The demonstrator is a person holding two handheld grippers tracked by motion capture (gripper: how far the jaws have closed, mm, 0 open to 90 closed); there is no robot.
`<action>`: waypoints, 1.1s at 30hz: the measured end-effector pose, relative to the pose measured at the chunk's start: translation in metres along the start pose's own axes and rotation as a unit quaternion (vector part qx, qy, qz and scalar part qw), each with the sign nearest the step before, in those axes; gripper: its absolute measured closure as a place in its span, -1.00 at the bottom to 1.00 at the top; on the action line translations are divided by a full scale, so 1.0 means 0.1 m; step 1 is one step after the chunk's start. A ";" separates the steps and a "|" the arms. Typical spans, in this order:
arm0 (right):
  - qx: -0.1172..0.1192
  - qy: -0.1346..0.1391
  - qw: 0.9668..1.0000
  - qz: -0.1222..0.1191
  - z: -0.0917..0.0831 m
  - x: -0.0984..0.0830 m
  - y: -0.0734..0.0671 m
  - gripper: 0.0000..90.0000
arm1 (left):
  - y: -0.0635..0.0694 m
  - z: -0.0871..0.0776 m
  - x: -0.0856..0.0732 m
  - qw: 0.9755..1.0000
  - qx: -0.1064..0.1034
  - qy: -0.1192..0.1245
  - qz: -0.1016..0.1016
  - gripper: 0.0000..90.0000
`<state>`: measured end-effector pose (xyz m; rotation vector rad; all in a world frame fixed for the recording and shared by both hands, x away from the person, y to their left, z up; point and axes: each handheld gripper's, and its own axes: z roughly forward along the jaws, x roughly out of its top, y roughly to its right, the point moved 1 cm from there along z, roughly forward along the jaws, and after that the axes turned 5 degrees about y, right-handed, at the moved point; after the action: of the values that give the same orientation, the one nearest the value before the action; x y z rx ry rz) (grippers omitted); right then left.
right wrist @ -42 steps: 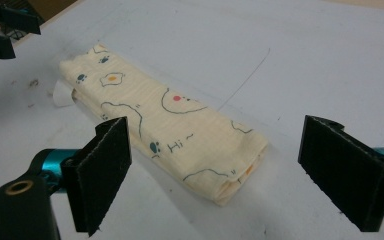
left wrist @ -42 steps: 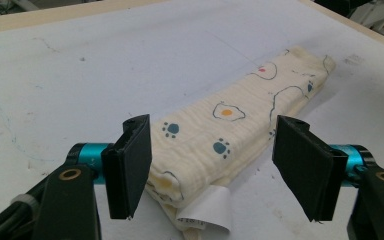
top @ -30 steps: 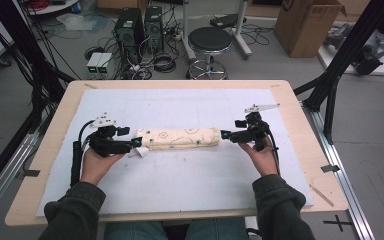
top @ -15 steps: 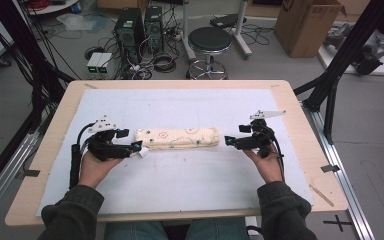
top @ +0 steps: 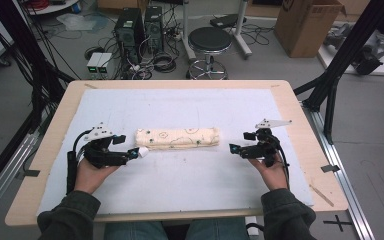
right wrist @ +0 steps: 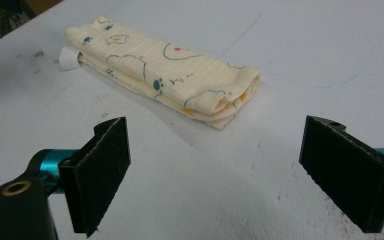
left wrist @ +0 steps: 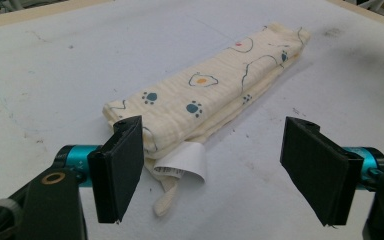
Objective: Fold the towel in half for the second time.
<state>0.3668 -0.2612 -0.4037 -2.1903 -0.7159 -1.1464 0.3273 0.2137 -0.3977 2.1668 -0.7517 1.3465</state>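
Right gripper point(top: 236, 148) withdrawn, soft folded cloth point(top: 177, 138)

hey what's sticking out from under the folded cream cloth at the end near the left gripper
A white care label and a thin cream loop stick out beneath the folded cream cloth with paw prints, resting on the white table cover. Whatever lies between the folds is covered.

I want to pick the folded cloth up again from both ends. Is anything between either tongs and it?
Nothing visible: only bare white mat lies between the folded cream printed cloth and the open left tongs or right tongs.
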 end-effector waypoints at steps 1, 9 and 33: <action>0.001 0.002 1.000 0.000 -0.01 -0.01 0.00 -0.73 | 0.00 -0.01 -0.01 1.000 0.000 0.001 0.000 -0.42; 0.000 0.004 1.000 -0.010 -0.07 -0.07 -0.05 -0.74 | 0.03 -0.07 -0.10 1.000 0.001 0.002 0.006 -0.43; -0.006 0.023 1.000 -0.016 -0.33 -0.27 -0.17 -0.74 | 0.13 -0.30 -0.35 1.000 0.000 0.003 0.008 -0.44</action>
<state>0.3243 -0.2773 -0.4073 -2.1637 -0.7292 -1.2159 0.2864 0.2309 -0.4159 2.1603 -0.7667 1.3610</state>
